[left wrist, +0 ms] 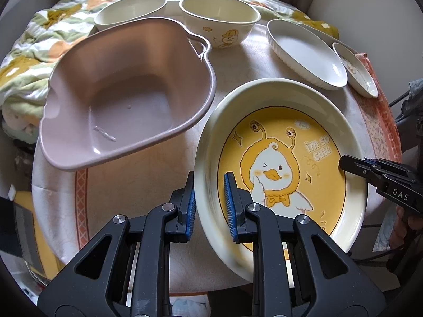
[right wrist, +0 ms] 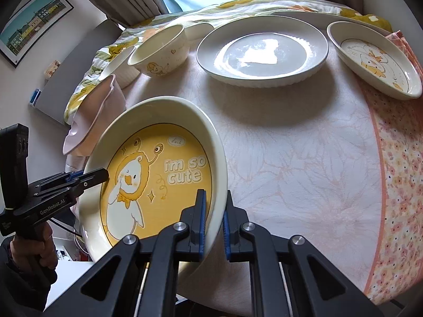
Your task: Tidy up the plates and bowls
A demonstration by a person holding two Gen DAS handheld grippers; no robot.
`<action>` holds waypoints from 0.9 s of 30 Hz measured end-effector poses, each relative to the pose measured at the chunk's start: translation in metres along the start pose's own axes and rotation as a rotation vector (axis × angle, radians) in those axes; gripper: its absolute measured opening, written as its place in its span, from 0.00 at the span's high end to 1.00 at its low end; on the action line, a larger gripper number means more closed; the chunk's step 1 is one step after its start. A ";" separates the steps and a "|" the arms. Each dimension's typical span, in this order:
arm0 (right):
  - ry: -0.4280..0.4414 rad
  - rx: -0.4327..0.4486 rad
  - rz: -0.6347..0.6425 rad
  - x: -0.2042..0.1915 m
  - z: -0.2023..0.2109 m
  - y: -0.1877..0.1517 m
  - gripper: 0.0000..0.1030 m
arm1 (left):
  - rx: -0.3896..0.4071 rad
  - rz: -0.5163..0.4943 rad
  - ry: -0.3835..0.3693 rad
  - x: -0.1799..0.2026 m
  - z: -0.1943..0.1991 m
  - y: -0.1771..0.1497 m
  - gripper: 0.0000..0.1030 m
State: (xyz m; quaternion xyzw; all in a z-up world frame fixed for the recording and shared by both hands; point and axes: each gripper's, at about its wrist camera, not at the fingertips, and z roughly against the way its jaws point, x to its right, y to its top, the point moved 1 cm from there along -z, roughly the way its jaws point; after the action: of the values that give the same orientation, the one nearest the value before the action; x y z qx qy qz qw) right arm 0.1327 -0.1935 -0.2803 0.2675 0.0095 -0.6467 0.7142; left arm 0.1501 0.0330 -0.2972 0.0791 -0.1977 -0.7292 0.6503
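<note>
A large cream plate with a yellow duck picture hangs tilted above the table, gripped from both sides. My left gripper is shut on its left rim, one blue pad inside and one outside. My right gripper is shut on the opposite rim of the same duck plate. Each gripper also shows in the other's view: the right gripper and the left gripper. On the table are a pink basin, two cream bowls, a white fluted plate and a small duck plate.
The round table carries a pale floral cloth with an orange patterned border at its right edge. A floral quilt lies bunched behind the bowls. Hands hold the gripper handles at the sides.
</note>
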 end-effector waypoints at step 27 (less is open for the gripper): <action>-0.021 -0.046 0.020 -0.007 -0.016 0.015 0.90 | -0.002 0.018 0.018 -0.008 -0.007 0.002 0.80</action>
State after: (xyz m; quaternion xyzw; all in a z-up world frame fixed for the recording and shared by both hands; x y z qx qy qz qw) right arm 0.1505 -0.1802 -0.2860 0.2444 0.0140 -0.6418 0.7267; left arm 0.1556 0.0396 -0.3040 0.0830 -0.1919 -0.7228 0.6587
